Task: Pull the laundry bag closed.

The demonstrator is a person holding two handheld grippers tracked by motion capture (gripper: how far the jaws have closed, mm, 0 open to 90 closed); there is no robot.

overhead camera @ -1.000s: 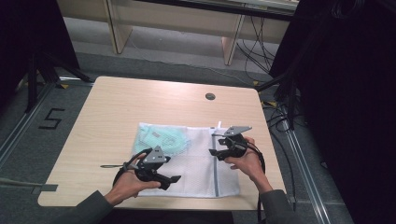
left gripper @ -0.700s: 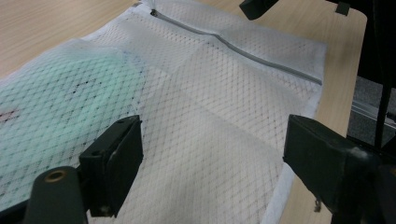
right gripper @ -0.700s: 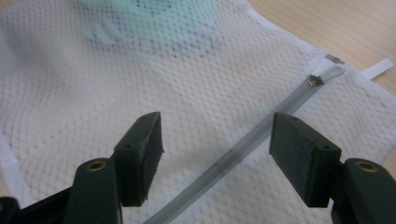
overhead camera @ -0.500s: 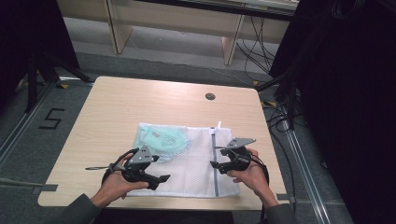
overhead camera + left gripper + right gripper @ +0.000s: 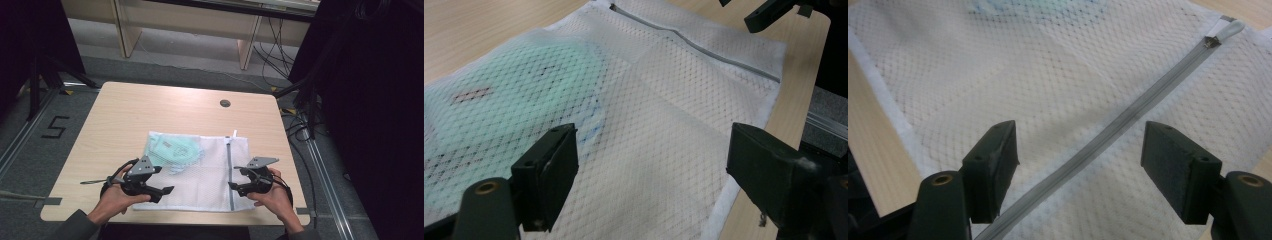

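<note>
Currently the white mesh laundry bag (image 5: 200,170) lies flat at the table's (image 5: 150,110) 6 o'clock edge, a green garment (image 5: 175,149) inside toward the bag's 10 o'clock. Left gripper (image 5: 162,190) has jaws spread above the bag's near-left corner. Right gripper (image 5: 234,186) has jaws spread, straddling the grey zipper (image 5: 1108,135), holding nothing.

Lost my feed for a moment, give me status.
Left gripper and right gripper open, over mesh bag. Zipper closed, green item inside. Nothing in the way.
</note>
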